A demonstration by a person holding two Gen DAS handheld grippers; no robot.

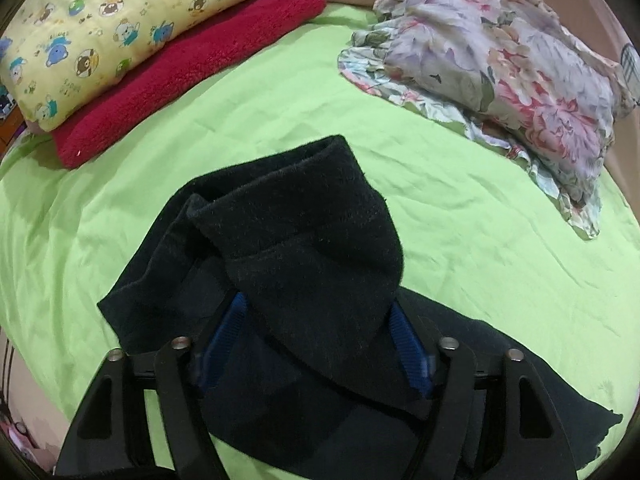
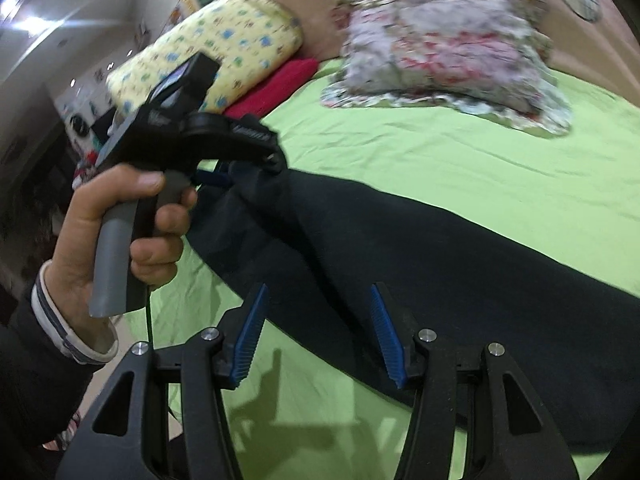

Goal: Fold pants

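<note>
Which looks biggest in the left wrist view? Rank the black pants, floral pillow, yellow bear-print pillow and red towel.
1. black pants, though nearest the camera
2. floral pillow
3. yellow bear-print pillow, partly cropped, so close to the floral one
4. red towel

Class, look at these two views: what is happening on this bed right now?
A person is folding dark pants on a green sheet. The left gripper has one end of the pants draped over its fingers, lifted above the sheet; whether it pinches the cloth is hidden. The right gripper hangs open over the rest of the pants, holding nothing. Pillows lie beyond.
</note>
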